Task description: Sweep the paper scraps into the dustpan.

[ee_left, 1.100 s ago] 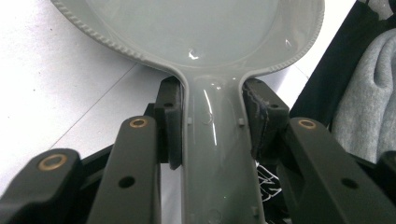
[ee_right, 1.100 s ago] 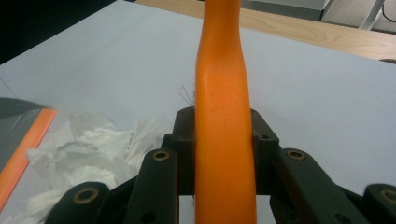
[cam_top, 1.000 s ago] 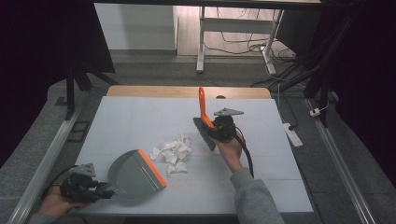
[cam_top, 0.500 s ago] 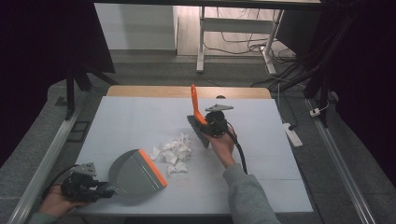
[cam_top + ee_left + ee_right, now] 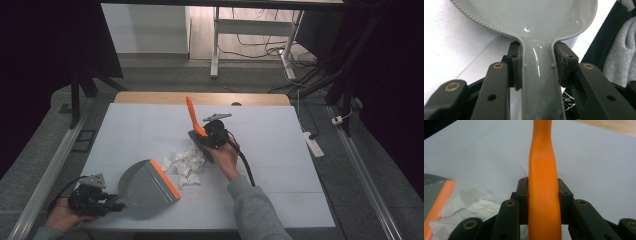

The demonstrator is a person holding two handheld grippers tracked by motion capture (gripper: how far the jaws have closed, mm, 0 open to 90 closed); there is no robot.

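Dustpan (image 5: 147,186), grey with an orange lip, lay low and left of centre in the high view, its handle clamped by the left gripper (image 5: 111,204) at the lower left. Crumpled paper scraps (image 5: 186,162) sat just right of that lip. Immediately right of them, mid-frame, the right gripper (image 5: 200,139) was closed on the orange brush handle (image 5: 193,115).

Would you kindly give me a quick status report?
Left tongs shut on dustpan handle. Right tongs shut on brush. Paper scraps between them, nothing blocking.

Glossy grey plastic dustpan (image 5: 529,22)
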